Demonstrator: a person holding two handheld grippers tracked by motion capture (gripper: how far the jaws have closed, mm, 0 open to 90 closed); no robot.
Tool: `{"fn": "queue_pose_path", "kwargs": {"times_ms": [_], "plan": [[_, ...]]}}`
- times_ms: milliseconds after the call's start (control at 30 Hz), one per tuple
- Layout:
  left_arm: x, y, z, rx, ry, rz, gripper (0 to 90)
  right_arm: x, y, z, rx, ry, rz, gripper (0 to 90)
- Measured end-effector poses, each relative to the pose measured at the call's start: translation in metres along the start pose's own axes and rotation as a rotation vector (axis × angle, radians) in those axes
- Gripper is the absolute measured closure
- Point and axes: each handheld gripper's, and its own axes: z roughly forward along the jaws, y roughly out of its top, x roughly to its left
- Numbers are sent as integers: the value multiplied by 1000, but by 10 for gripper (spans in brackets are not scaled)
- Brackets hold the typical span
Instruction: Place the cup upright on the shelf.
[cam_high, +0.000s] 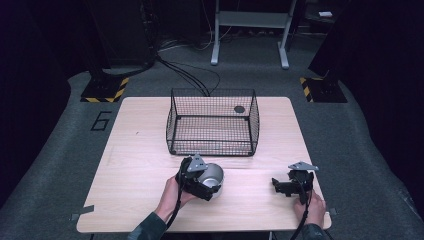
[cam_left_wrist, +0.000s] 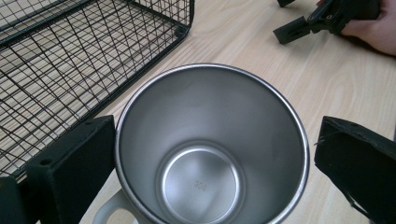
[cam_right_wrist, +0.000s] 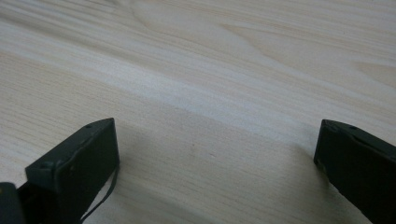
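Note:
A shiny steel mug (cam_high: 214, 175) with a pale handle stands upright and empty on the wooden table (cam_high: 135, 165), just in front of the wire basket (cam_high: 210, 149). My left gripper (cam_high: 210, 184) is open, its jaws on either side of the mug. In the left gripper view the mug (cam_left_wrist: 210, 149) sits between the jaws; the left jaw is against the rim and the right jaw stands a little off it. My right gripper (cam_high: 276, 185) rests low over the table at the front right. It is open, with bare wood between its fingertips (cam_right_wrist: 74, 158).
The black wire basket (cam_left_wrist: 93, 56) stands at the table's middle back, with a small dark round thing (cam_high: 239, 109) at its far right corner. The left gripper view also catches the right gripper (cam_left_wrist: 303, 28) and its hand. Dark floor, cables and stands surround the table.

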Motion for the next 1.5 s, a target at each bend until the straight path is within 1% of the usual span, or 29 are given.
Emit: {"fn": "queue_pose_path", "kwargs": {"times_ms": [67,167,200,233,300,333,367,400,433,500,567,633,667,733,767,800,933,1133,1167,1200,1233,1267,1300,1433,1467,1500], "plan": [[0,0,2,-7,-1,-7,0,0,0,0,0,0,0,0],[0,0,3,-5,7,5,0,0,0,0,0,0,0,0],[-1,0,4,-5,7,-5,0,0,0,0,0,0,0,0],[0,0,5,-1,10,3,1,0,0,0,0,0,0,0],[-1,1,7,4,9,0,2,0,0,0,0,0,0,0],[-1,1,8,0,21,4,3,0,0,0,0,0,0,0],[-1,1,8,9,22,10,9,0,0,0,0,0,0,0],[-1,1,9,13,28,7,23,0,0,0,0,0,0,0],[-1,1,9,11,36,12,36,0,0,0,0,0,0,0],[-2,0,11,14,33,5,46,0,0,0,0,0,0,0],[-2,0,11,16,39,13,49,0,0,0,1,0,3,0],[-2,0,13,15,37,5,49,0,0,0,0,0,0,0],[-2,-1,13,16,48,7,50,0,0,0,0,0,0,0],[-2,-1,14,19,44,0,51,0,0,0,0,0,0,0],[-3,-1,14,20,51,4,51,0,0,0,0,0,0,0],[-3,-1,14,19,57,13,55,0,0,0,0,0,0,0],[-3,-2,14,13,49,4,59,0,0,0,0,0,0,0],[-2,-2,13,19,41,11,61,0,0,0,0,0,0,0],[-1,-2,13,14,47,15,61,0,0,0,0,0,0,0],[-1,-2,12,16,45,13,62,0,0,0,0,0,0,0],[0,-3,12,5,42,8,62,0,0,0,0,0,0,0],[1,-3,11,0,48,7,62,0,0,0,0,0,0,0],[2,-3,10,1,46,10,62,0,0,0,0,0,2,0],[3,-2,6,-6,51,4,62,0,0,0,1,0,3,0],[4,-1,5,-2,51,14,62,0,0,0,0,0,0,0],[4,-1,4,-8,50,2,62,0,0,0,0,0,0,0]]}}
